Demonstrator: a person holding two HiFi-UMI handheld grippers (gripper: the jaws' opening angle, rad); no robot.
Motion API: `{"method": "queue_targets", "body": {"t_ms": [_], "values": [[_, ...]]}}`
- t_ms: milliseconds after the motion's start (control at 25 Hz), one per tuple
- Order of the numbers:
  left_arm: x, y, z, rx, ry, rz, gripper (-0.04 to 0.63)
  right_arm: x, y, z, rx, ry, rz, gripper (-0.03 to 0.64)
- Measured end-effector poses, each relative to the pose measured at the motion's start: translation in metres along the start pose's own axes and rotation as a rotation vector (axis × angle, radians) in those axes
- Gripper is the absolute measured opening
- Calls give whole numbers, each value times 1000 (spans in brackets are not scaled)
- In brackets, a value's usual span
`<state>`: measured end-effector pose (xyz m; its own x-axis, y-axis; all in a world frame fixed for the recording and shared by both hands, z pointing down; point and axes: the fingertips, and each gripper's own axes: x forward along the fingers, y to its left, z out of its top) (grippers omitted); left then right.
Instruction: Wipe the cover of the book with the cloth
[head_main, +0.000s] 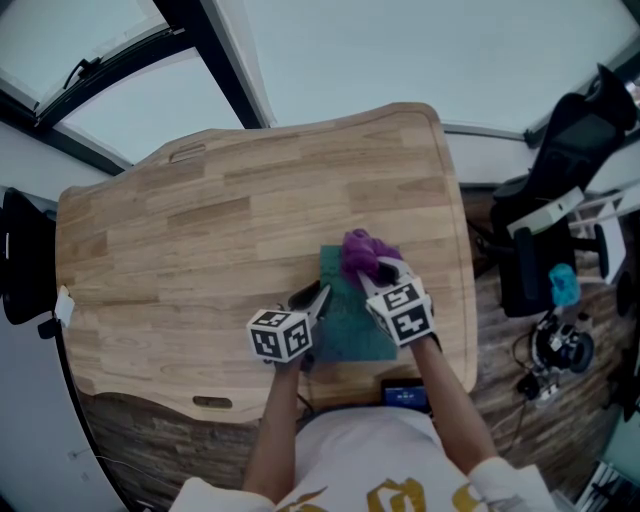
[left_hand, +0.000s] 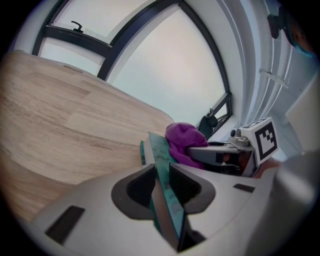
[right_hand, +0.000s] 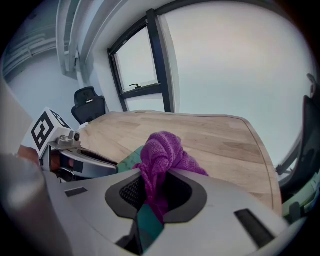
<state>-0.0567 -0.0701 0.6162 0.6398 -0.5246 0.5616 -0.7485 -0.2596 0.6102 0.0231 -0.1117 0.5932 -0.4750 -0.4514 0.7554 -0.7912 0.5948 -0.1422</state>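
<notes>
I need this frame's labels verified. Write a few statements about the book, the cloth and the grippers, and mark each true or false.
1. The left gripper is shut on the book's edge. True.
2. The right gripper is empty. False: it grips the purple cloth.
3. The book is red. False: it is green.
4. The book lies on a wooden table. True.

The light grey left gripper (head_main: 312, 296) and right gripper (head_main: 374, 273) each carry a white cube (head_main: 280, 335) with black square markers. Their pads (left_hand: 139, 190) are black and ribbed. The shirt (head_main: 345, 450), at the bottom edge, is white with gold print.
</notes>
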Motion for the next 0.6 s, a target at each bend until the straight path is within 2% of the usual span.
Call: {"method": "queue_targets", "body": {"t_ms": [600], "values": [[1, -1, 0, -5, 3, -6, 89, 11, 6, 10, -22, -29, 16, 64]]}}
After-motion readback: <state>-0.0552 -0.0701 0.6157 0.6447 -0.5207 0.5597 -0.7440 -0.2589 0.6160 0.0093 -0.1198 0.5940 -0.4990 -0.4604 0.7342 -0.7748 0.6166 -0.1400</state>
